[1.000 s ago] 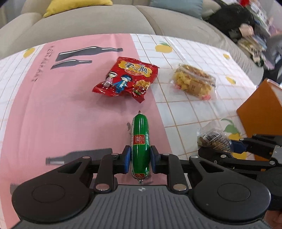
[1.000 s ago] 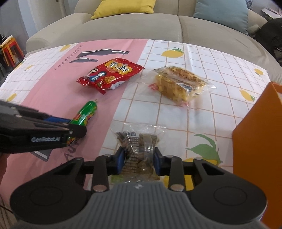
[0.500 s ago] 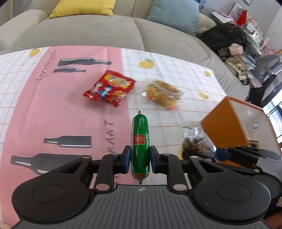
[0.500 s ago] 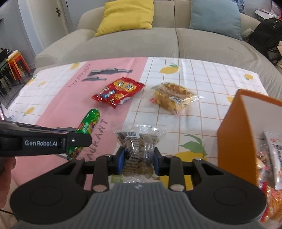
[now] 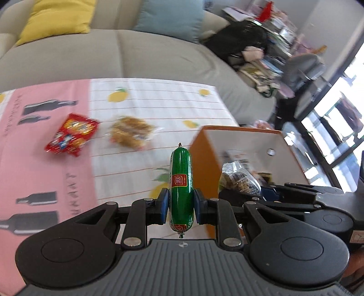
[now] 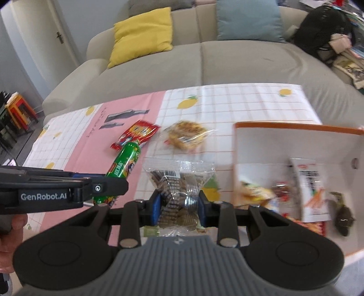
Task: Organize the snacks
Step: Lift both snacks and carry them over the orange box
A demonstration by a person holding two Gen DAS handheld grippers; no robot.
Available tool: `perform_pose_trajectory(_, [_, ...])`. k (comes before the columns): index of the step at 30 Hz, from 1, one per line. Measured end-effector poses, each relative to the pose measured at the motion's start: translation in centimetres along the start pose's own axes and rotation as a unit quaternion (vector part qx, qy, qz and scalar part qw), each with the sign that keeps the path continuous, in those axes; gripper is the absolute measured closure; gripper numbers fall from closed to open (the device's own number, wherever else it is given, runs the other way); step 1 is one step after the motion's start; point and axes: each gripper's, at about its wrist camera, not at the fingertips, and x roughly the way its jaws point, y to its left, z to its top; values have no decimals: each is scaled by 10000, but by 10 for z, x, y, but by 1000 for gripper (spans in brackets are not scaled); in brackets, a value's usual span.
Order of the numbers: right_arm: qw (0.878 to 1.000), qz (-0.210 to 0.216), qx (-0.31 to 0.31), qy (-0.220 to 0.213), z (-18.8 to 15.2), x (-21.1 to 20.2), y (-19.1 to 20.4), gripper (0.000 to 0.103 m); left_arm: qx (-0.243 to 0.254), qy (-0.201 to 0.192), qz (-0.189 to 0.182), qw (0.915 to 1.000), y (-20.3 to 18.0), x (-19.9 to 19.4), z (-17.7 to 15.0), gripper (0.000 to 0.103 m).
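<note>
My left gripper (image 5: 181, 206) is shut on a green sausage stick (image 5: 181, 182) and holds it in the air above the table, beside the orange box (image 5: 204, 166). My right gripper (image 6: 178, 208) is shut on a clear bag of brown biscuits (image 6: 179, 189), raised just left of the box (image 6: 295, 128), which holds several snack packs. The biscuit bag also shows in the left wrist view (image 5: 238, 181). The left gripper and sausage (image 6: 124, 162) show at the left of the right wrist view. A red snack bag (image 5: 72, 134) and a clear bag of yellow pastry (image 5: 132, 134) lie on the table.
The table carries a pink and white checked cloth (image 6: 238, 102). A grey sofa (image 6: 204, 59) with a yellow cushion (image 6: 141, 34) and a blue cushion (image 6: 248, 20) stands behind it. A black bag (image 5: 236, 43) and clutter lie at the far right.
Both grippers have risen from the table with their snacks and moved right toward the orange box, whose open inside now shows.
</note>
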Motion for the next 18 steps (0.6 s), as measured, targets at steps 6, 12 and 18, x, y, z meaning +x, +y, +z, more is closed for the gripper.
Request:
perform_pose_trajectory(6, [9990,-384,225,-36,5,-34,-41,73,436,103,-353,9984,-48,11,17,78])
perform_pose_trajectory(12, [9944,-966,424,-16,14,-59,-90,72,826,224,-689,9939,-91,30,36,78])
perform_pose_trajectory(18, [9865,-1527,530,271,18,-65,-138,72,1085,537,-984,9878,-129,67,46,78])
